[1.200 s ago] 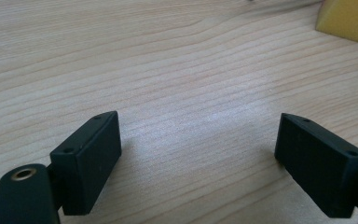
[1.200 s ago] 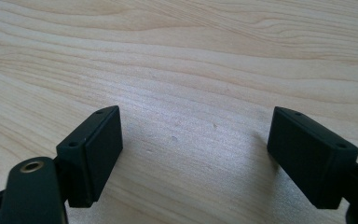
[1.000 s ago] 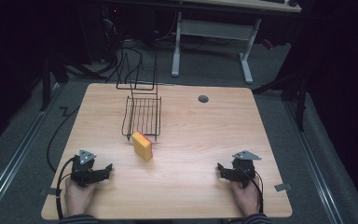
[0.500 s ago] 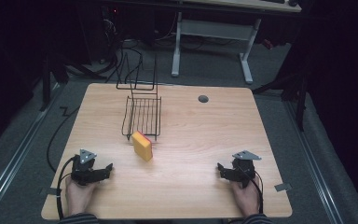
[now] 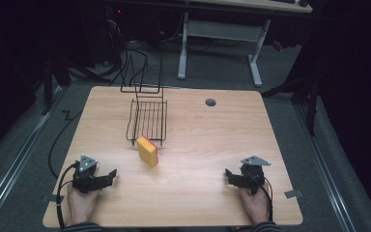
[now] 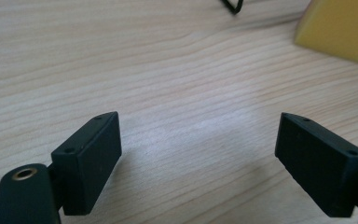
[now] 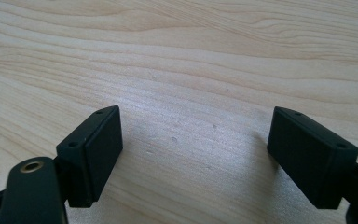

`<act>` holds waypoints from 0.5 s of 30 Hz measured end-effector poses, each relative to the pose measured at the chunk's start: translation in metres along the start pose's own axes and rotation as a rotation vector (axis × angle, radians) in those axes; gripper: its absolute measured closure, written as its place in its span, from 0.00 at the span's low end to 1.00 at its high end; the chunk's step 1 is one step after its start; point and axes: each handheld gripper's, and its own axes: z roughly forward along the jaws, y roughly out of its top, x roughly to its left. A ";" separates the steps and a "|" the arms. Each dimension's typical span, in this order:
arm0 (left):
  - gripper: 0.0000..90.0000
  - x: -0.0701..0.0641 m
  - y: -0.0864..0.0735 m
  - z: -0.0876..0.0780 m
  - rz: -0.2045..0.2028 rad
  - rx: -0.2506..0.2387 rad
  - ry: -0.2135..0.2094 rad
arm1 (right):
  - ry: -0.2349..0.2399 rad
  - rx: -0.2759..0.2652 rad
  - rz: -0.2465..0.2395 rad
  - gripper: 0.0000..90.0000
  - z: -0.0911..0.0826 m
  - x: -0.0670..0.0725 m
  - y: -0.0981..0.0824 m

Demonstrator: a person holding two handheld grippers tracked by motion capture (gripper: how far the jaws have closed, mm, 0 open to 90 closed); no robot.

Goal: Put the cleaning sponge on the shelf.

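Sponge (image 5: 147,151) stands at my table's (image 5: 212,145) centre, touching the wire rack (image 5: 148,118) at twelve o'clock; my left gripper (image 5: 107,176) and right gripper (image 5: 229,176) rest wide apart, both gaping, empty.

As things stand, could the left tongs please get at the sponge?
Probably yes: the left tongs stand open and empty, and only bare table lies between them and the sponge.

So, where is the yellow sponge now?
In the high view the yellow sponge lies left of the table's middle, just in front of the wire rack, nearer the left gripper.
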 end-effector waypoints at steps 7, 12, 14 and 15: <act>0.17 0.003 -0.002 -0.005 -0.028 -0.021 -0.026 | 0.000 0.000 0.000 0.20 0.000 0.000 0.000; 0.16 0.000 0.001 -0.008 -0.018 -0.030 -0.035 | 0.000 0.000 0.000 0.20 0.000 0.000 0.000; 0.15 -0.001 0.004 -0.010 -0.013 -0.038 -0.047 | 0.000 0.000 0.000 0.20 0.000 0.000 0.000; 0.14 -0.002 0.005 -0.011 -0.009 -0.035 -0.050 | 0.000 0.000 0.000 0.20 0.000 0.000 0.000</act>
